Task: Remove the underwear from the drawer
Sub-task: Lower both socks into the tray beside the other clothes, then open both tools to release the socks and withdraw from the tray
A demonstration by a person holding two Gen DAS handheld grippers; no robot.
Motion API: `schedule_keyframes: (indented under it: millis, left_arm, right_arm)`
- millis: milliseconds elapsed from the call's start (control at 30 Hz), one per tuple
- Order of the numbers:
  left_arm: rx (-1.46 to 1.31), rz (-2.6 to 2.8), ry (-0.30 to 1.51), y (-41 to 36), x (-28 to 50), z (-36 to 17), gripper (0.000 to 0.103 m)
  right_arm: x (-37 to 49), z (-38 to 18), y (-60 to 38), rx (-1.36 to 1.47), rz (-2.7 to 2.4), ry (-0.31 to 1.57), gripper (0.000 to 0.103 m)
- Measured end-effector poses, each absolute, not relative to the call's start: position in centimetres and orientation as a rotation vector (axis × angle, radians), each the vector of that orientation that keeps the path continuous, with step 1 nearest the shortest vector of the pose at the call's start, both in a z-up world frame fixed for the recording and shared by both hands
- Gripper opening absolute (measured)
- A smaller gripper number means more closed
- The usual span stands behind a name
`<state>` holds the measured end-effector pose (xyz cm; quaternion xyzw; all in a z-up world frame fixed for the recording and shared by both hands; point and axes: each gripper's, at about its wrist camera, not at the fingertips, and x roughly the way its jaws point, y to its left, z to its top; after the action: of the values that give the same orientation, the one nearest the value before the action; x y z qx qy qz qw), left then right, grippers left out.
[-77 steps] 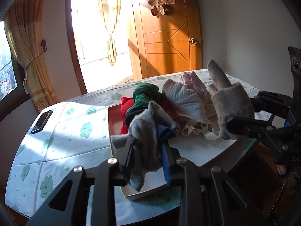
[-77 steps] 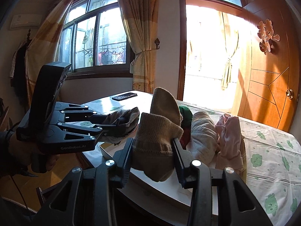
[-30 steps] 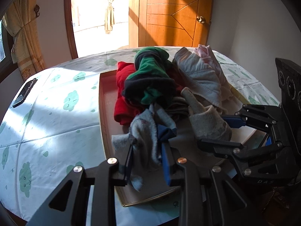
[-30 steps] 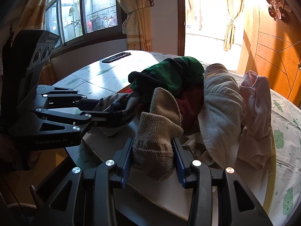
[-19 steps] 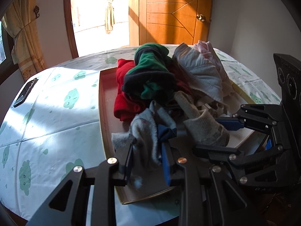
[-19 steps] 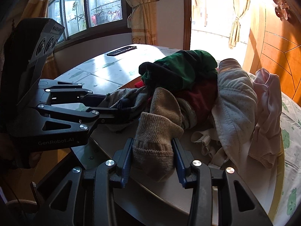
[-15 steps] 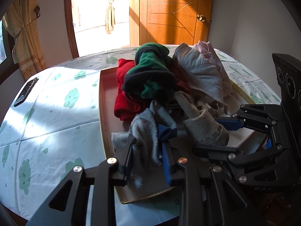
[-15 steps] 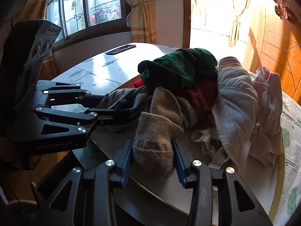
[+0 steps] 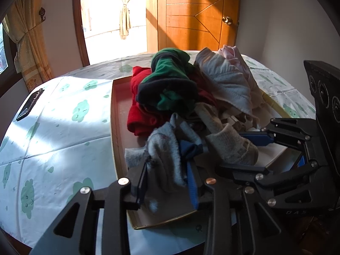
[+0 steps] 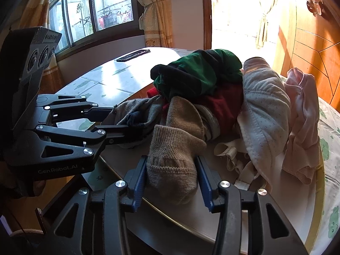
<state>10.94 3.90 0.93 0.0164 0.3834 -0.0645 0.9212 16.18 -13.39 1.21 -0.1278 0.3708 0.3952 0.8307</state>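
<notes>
A shallow drawer (image 9: 119, 131) lies on the bed, heaped with clothes: a green and black garment (image 9: 170, 80), a red one (image 9: 138, 114), pale grey underwear (image 9: 227, 82) and a pink piece (image 10: 301, 110). My left gripper (image 9: 167, 170) is shut on a grey sock (image 9: 165, 148) low over the drawer's near end. My right gripper (image 10: 172, 170) is shut on a beige sock (image 10: 176, 146), right beside it; the beige sock also shows in the left wrist view (image 9: 231, 146).
The drawer sits on a bed with a white sheet printed with green clouds (image 9: 53, 127). A dark phone (image 9: 29, 104) lies at the bed's far left. A wooden door (image 9: 195, 14) and a bright doorway stand behind. The drawer's near edge overhangs the bed.
Both grippers have come down from above the pile to just over the drawer's near end, each still holding its sock. In the last half second little has moved.
</notes>
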Motion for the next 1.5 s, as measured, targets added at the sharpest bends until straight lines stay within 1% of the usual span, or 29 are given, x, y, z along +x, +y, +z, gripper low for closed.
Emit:
schedule_keyframes:
  millis: [133, 233, 367, 400, 467, 600, 767, 1033, 1167, 1433, 1500]
  left_arm:
    - [0.038, -0.132, 0.784, 3.8, 10.9, 0.9, 0.035]
    - [0.046, -0.132, 0.782, 3.6, 10.8, 0.9, 0.036]
    - [0.048, -0.133, 0.782, 3.4, 10.6, 1.0, 0.049]
    - [0.053, -0.133, 0.782, 3.3, 10.5, 1.0, 0.050]
    - [0.059, -0.130, 0.780, 3.1, 10.4, 1.0, 0.053]
    - [0.061, -0.126, 0.777, 2.9, 10.3, 1.0, 0.057]
    - [0.066, -0.108, 0.771, 3.0, 10.0, 1.1, 0.070]
    - [0.050, -0.112, 0.750, 2.7, 9.1, 1.3, 0.076]
    - [0.052, -0.117, 0.734, 2.3, 8.3, 1.4, 0.076]
    - [0.055, -0.160, 0.679, 0.7, 5.1, 1.6, 0.076]
    - [0.058, -0.173, 0.664, 0.1, 4.2, 1.5, 0.076]
  right_arm:
    - [16.3, 1.1, -13.6, -0.260, 0.822, 0.784, 0.055]
    - [16.2, 1.1, -13.9, -0.252, 0.815, 0.782, 0.058]
    - [16.1, 1.3, -14.1, -0.253, 0.801, 0.774, 0.063]
    - [16.0, 1.4, -14.3, -0.251, 0.799, 0.772, 0.064]
    - [15.9, 1.5, -14.5, -0.249, 0.799, 0.771, 0.065]
    - [15.7, 1.6, -14.7, -0.249, 0.795, 0.766, 0.065]
    - [15.4, 1.8, -15.2, -0.244, 0.792, 0.760, 0.065]
    - [14.5, 2.3, -16.3, -0.233, 0.787, 0.739, 0.067]
    - [13.8, 2.5, -17.2, -0.231, 0.777, 0.726, 0.073]
    - [10.9, 2.6, -18.8, -0.261, 0.789, 0.711, 0.074]
    - [9.7, 2.8, -19.6, -0.277, 0.781, 0.681, 0.075]
